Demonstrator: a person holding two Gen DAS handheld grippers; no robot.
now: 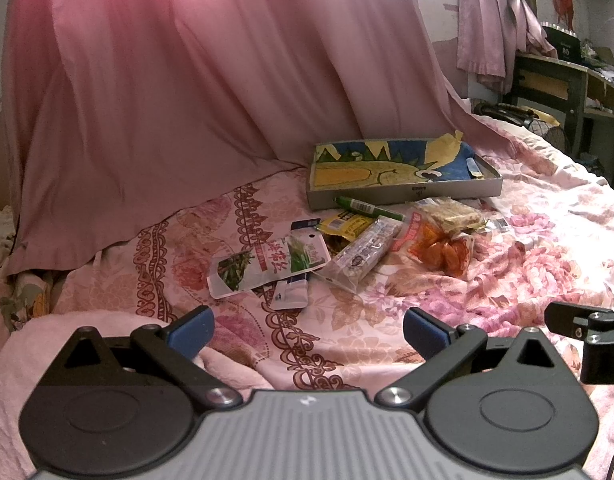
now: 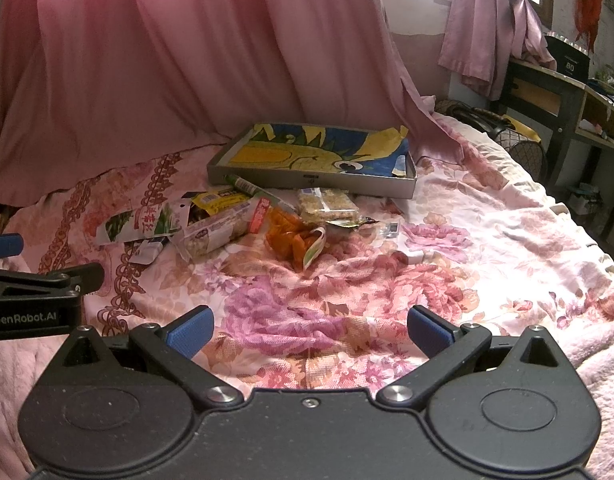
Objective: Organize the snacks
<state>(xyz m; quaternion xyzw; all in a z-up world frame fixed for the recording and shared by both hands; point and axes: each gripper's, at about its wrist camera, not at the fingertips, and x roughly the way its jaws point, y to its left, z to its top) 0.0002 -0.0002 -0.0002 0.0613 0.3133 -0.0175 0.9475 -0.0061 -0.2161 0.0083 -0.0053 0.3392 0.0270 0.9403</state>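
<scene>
On the bed (image 2: 447,240), mid-surface | tray (image 2: 313,182) lies flat toward the far edge | snack packets (image 2: 211,224) heaped just in front of it | left gripper (image 1: 309,330) spread, holding nothing | right gripper (image 2: 310,330) spread, holding nothing

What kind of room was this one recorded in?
Most likely a lived-in bedroom. The snacks and the shallow box lie on a bed with a floral quilt, pink fabric hangs behind it, and a wooden desk stands beside the bed.
</scene>
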